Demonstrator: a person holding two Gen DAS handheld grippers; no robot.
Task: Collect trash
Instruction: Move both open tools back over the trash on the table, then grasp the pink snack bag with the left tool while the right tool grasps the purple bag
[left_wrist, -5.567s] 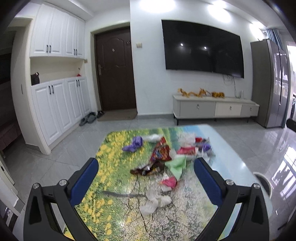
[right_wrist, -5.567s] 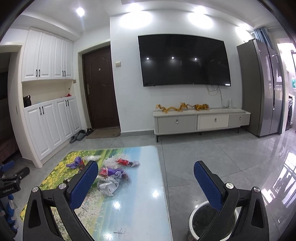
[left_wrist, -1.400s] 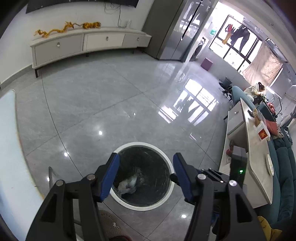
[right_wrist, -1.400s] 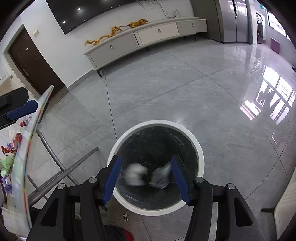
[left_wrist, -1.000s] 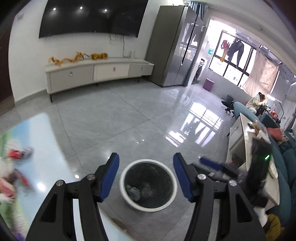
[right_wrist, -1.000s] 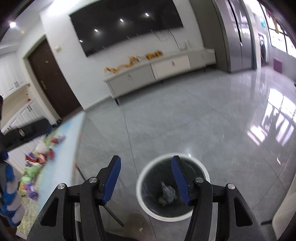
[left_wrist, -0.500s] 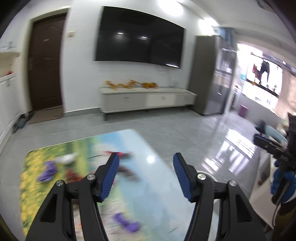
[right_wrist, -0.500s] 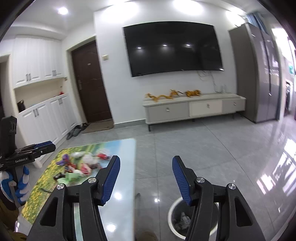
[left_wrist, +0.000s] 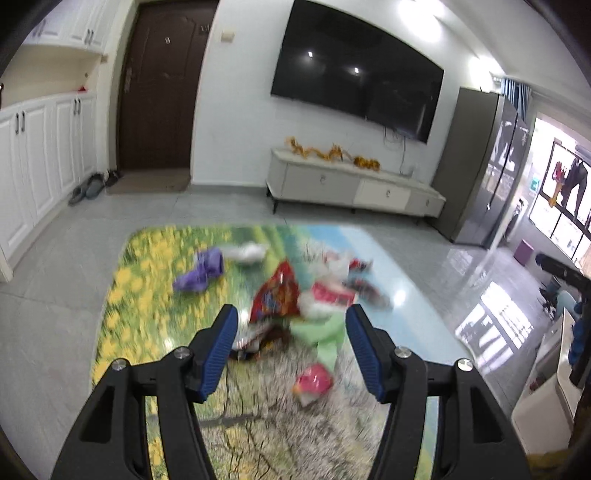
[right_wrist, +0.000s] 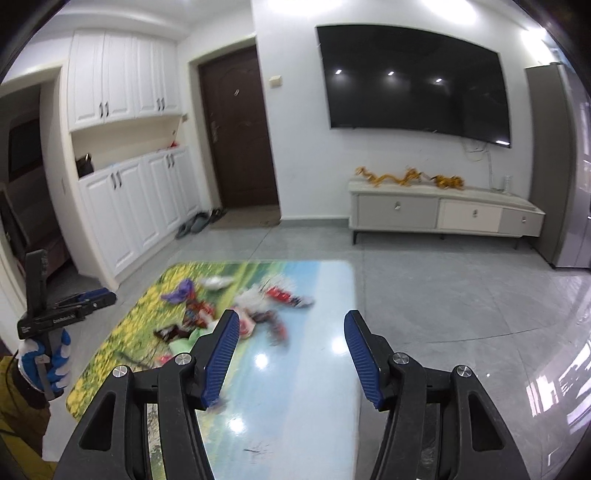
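Now crumpled foil and paper trash (left_wrist: 295, 295) litters the glossy printed table (left_wrist: 155, 280); left gripper (left_wrist: 290, 343) and right gripper (right_wrist: 288, 347) hang half-open, empty, swung back from the round bin.

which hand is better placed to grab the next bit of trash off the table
Left, probably. The left tongs are open and frame the trash pile; the right tongs, also open, face mostly bare table, with the pile off to their left.
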